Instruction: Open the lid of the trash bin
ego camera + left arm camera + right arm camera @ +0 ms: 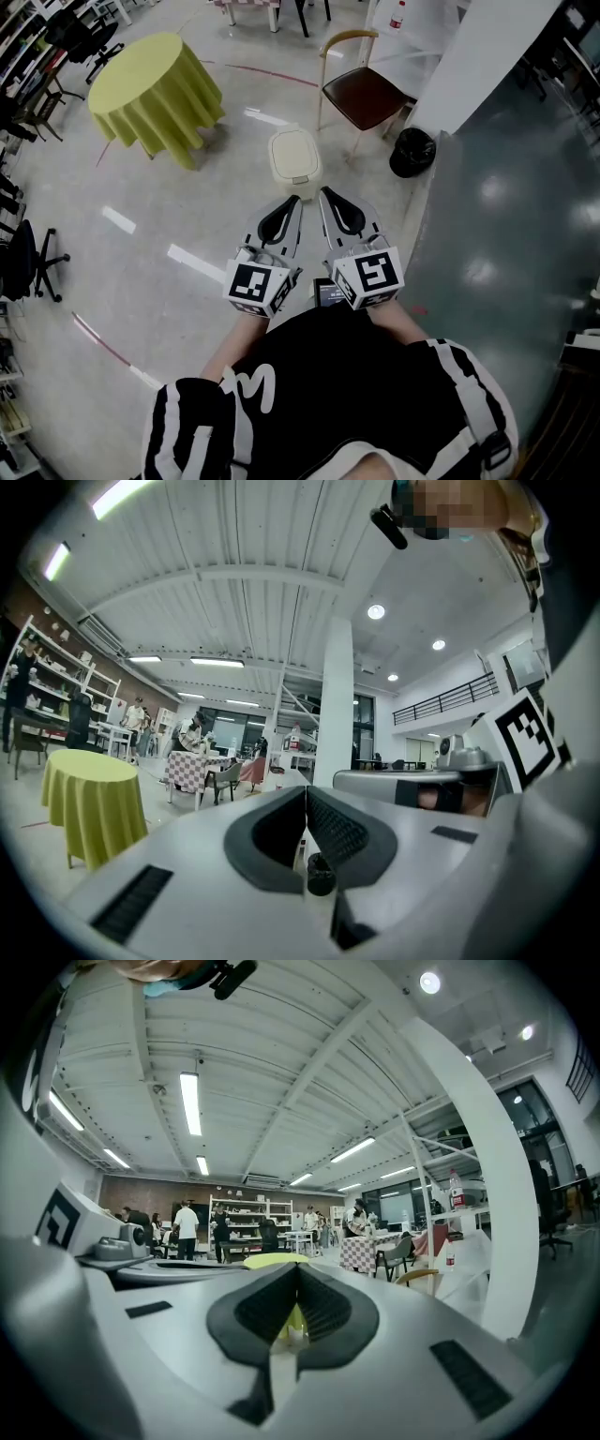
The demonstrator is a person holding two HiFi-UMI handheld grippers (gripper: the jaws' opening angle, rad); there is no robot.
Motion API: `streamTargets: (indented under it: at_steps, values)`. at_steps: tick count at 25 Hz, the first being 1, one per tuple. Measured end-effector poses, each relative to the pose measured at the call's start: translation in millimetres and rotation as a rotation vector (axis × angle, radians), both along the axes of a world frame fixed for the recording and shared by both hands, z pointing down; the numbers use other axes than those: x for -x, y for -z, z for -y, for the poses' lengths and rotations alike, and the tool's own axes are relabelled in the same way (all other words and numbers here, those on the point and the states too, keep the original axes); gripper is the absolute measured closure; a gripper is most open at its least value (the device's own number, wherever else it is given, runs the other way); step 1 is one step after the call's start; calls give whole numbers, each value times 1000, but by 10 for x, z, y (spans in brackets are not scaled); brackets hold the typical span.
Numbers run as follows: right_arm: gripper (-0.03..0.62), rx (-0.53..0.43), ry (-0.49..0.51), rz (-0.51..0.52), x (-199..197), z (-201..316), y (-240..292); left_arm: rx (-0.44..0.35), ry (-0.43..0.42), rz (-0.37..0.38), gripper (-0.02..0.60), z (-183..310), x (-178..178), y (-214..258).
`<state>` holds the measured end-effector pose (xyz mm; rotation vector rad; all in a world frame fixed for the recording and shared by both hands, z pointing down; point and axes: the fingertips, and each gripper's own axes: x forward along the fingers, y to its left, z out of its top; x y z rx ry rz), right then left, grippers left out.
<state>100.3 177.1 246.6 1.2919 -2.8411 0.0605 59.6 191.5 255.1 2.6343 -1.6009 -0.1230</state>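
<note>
A small cream trash bin point(294, 159) stands on the floor ahead of me, its lid down. My left gripper point(295, 200) and right gripper point(324, 192) are held side by side near my body, tips pointing toward the bin and just short of it. Both are shut with nothing between the jaws. In the left gripper view the left gripper point(305, 794) points level across the room, and in the right gripper view so does the right gripper point(297, 1270); the bin does not show in either.
A round table with a yellow-green cloth point(155, 94) stands to the far left. A wooden chair with a dark seat point(364, 92) and a black bin point(412, 152) are right of the cream bin. A grey wall panel point(506, 225) runs along the right. Office chairs point(33, 258) line the left edge.
</note>
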Motion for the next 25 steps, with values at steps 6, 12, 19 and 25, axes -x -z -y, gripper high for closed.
streamTargets:
  at_steps: [6,12,19,25]
  values:
    - [583,4,34,5,-59,287,-36,6,29,-9,571,293,-82,-30]
    - [583,12,59,8,-170,509,-85,0,63,-12,571,473,-188,-44]
    - [583,23,78,10,-149,620,-138,8,90,-17,571,568,-152,-97]
    - [583,22,75,8,-147,656,-143,-1,93,-19,571,616,-117,-92]
